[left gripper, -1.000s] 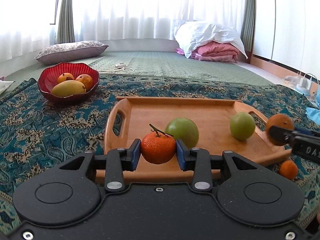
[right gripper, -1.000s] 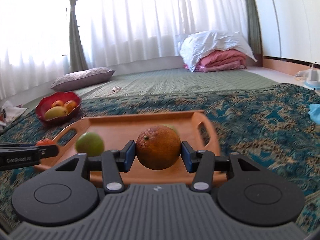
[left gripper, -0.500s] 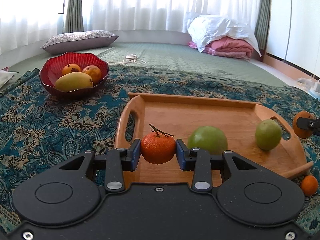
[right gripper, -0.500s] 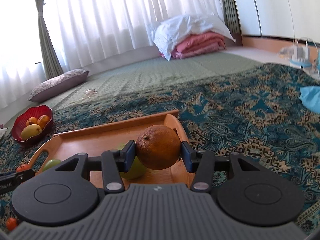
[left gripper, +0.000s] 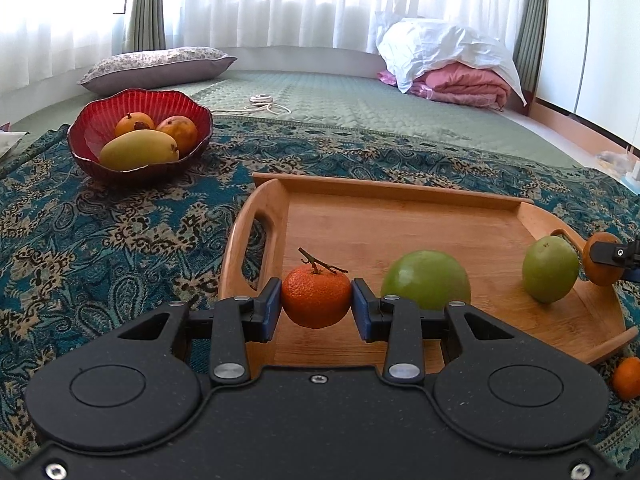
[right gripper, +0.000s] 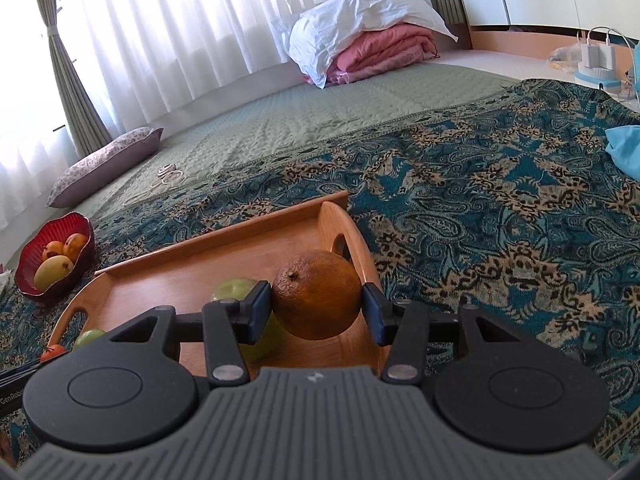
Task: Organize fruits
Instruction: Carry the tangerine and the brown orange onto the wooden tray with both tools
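1. The small bright orange mandarin with a short brown stem [left gripper: 316, 295] is pinched between the blue pads of the left gripper [left gripper: 316, 308]; the jaws press on both its sides, and it hangs above the near left corner of the wooden tray.
2. The bigger, dull brownish orange [right gripper: 318, 294] is pinched in the same way by the right gripper [right gripper: 318, 314], above the right end of the tray, near the handle cut-out.
3. The rectangular wooden tray with raised rim and cut-out handles [left gripper: 400, 192] lies on the blue patterned paisley cloth [left gripper: 120, 240]. On it lie two round green fruits: a larger one [left gripper: 426, 280] just behind the left gripper, and a smaller one [left gripper: 550, 269] close to the right handle.
4. In the left wrist view the right gripper with its brownish orange shows at the right edge, beside the smaller green fruit.
5. One more small orange mandarin [left gripper: 627, 377] lies on the cloth, outside the near right corner of the tray.
6. To the far left of the tray, apart from it, stands a red scalloped glass bowl [left gripper: 96, 128] with a yellow-green mango [left gripper: 138, 149] and two orange-red fruits behind it.
7. Beyond the cloth is a green quilted mat [left gripper: 360, 108] with a white coiled cable [left gripper: 264, 105], a flowered pillow [left gripper: 156, 68] and folded pink and white bedding [left gripper: 452, 64] before white curtains.
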Tool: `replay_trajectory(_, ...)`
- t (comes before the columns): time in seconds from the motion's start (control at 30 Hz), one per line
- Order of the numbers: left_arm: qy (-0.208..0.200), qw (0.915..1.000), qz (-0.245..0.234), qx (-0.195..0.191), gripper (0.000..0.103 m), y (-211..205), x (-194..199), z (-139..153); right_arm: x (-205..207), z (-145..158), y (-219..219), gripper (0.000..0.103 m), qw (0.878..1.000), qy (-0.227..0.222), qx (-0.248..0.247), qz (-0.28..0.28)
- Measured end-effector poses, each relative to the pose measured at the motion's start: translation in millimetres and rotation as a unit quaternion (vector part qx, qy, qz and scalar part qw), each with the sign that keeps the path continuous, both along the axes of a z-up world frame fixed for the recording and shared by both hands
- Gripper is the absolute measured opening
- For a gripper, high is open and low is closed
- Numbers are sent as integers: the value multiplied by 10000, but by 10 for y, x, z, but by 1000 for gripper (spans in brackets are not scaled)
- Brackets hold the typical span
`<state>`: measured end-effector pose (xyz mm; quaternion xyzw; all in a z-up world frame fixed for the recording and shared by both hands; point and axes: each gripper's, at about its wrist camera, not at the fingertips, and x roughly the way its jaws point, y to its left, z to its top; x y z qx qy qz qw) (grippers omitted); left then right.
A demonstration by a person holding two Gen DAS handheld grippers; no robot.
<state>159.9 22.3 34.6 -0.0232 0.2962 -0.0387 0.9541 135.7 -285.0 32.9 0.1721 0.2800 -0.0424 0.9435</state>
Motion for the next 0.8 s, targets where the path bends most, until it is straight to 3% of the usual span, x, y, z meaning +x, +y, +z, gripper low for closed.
replay_trajectory(0.8, 19, 9999, -169, -3, 36, -35, 42, -65, 111, -75, -29, 54, 9996, 143, 244, -18)
